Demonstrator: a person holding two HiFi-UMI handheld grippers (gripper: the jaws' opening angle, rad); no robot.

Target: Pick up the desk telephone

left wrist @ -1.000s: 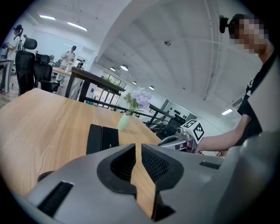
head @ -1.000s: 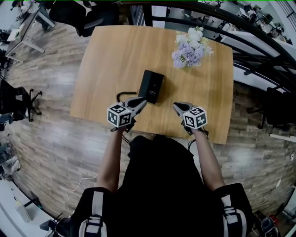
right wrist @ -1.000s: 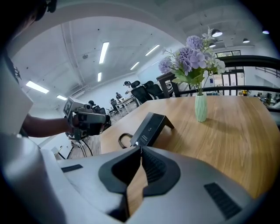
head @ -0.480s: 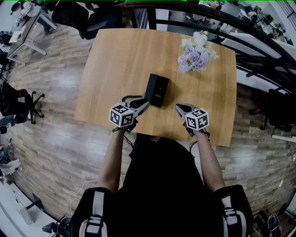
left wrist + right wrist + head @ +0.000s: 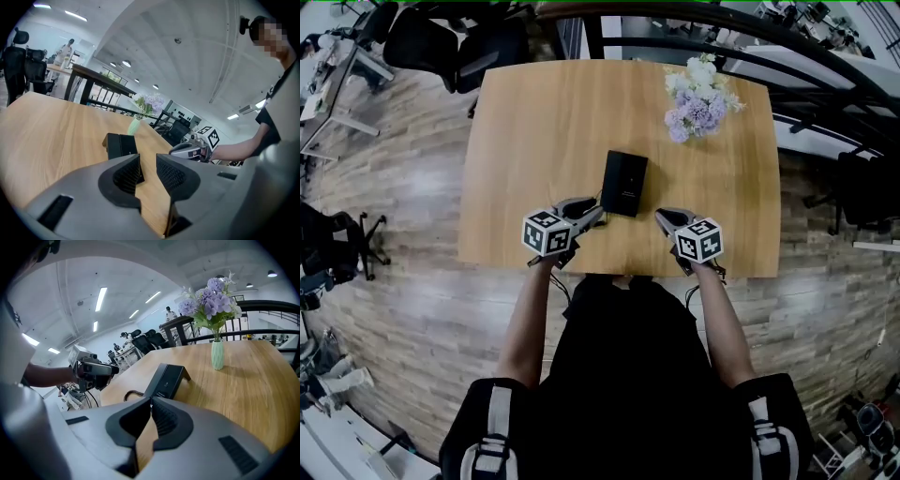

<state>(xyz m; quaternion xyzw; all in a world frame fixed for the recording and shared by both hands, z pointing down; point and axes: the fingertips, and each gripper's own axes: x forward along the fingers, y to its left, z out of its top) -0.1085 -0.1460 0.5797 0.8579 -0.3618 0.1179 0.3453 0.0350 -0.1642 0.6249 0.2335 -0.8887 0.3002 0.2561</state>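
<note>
Left tongs [image 5: 599, 215] parted, opening empty beside telephone [image 5: 624, 183], cord [image 5: 131, 392] mostly hidden

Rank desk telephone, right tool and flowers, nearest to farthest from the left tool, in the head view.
1. The desk telephone, just beyond the left tool, whose jaws are opening with nothing between them.
2. The right tool, beside it, past the telephone's near end.
3. The flowers, at the far right of the table.

- No words, brands or numbers can be read anywhere here.
- The desk telephone [image 5: 168, 379] has some tiny pale print on its top, too small to read.
</note>
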